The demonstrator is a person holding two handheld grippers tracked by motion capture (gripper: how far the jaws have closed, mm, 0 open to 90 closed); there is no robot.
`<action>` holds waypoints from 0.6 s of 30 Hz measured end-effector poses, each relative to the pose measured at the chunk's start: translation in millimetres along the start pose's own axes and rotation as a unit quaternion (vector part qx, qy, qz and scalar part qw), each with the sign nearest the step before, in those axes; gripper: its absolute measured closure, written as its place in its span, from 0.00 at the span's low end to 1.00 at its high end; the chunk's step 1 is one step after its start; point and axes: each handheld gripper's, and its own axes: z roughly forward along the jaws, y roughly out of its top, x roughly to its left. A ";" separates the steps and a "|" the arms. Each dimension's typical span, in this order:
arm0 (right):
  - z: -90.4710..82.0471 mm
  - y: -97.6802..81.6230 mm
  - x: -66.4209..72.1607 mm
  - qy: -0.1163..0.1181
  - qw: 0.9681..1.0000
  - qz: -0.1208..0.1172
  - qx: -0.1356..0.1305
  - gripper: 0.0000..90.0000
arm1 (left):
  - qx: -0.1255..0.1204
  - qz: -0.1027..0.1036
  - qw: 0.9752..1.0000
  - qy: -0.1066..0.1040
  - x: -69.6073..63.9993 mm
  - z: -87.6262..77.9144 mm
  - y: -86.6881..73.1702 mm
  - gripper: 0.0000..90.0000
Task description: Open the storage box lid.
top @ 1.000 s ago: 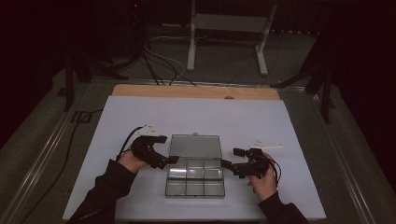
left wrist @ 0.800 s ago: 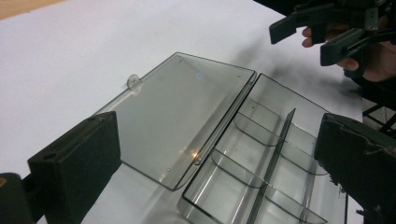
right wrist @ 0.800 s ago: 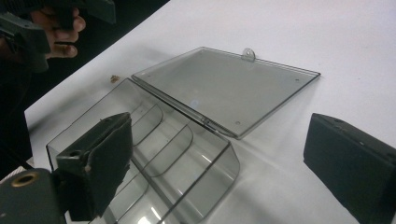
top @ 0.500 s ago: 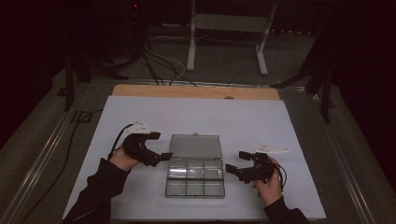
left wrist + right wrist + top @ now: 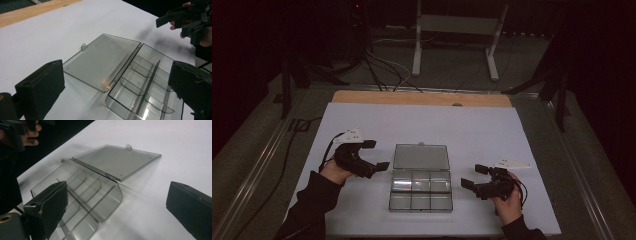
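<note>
A clear plastic compartment box (image 5: 420,194) lies open in the middle of the white sheet, its lid (image 5: 421,156) folded flat behind the tray. The tray's several compartments (image 5: 140,82) look empty. My left gripper (image 5: 377,154) hovers just left of the box, open, with nothing between its jaws (image 5: 116,87). My right gripper (image 5: 473,176) hangs a little to the right of the tray. Its jaws have just been opening and stand open with nothing between them (image 5: 117,207). The lid (image 5: 117,161) and tray (image 5: 75,192) lie ahead of it.
A white sheet (image 5: 462,125) covers the table, with a wooden strip (image 5: 422,98) along its far edge. Behind the table stand a metal frame (image 5: 454,45) and cables (image 5: 377,70) on the floor. Metal rails (image 5: 257,165) run along both sides.
Both grippers have drawn outward from the box's sides, the left one to the left and slightly up, the right one to the right. The box has stayed open and still.
</note>
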 end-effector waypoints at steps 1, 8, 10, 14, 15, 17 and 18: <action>0.0 0.0 0.0 0.000 1.000 0.000 0.000 0.04 | 0.000 0.000 1.000 0.000 0.0 0.0 0.0 0.03; -9.3 -6.0 -5.9 -0.008 1.000 0.006 -0.006 0.04 | -0.015 -0.001 1.000 0.012 1.9 -10.8 -4.3 0.03; -11.4 -7.0 -7.1 -0.008 1.000 0.007 -0.009 0.04 | -0.019 -0.001 1.000 0.014 2.1 -13.2 -6.0 0.03; -12.5 -7.0 -8.8 -0.011 1.000 0.007 -0.013 0.04 | -0.018 -0.004 0.999 0.030 3.3 -16.5 -9.5 0.03; -12.8 -6.9 -8.9 -0.011 1.000 0.007 -0.013 0.04 | -0.019 -0.006 0.999 0.034 3.8 -17.3 -10.6 0.03; -12.7 -7.0 -9.3 -0.009 1.000 0.007 -0.014 0.04 | -0.024 -0.011 0.999 0.036 5.8 -19.4 -13.7 0.03; -12.5 -7.1 -9.2 -0.008 1.000 0.005 -0.014 0.04 | -0.025 -0.013 0.999 0.038 6.7 -20.6 -15.2 0.03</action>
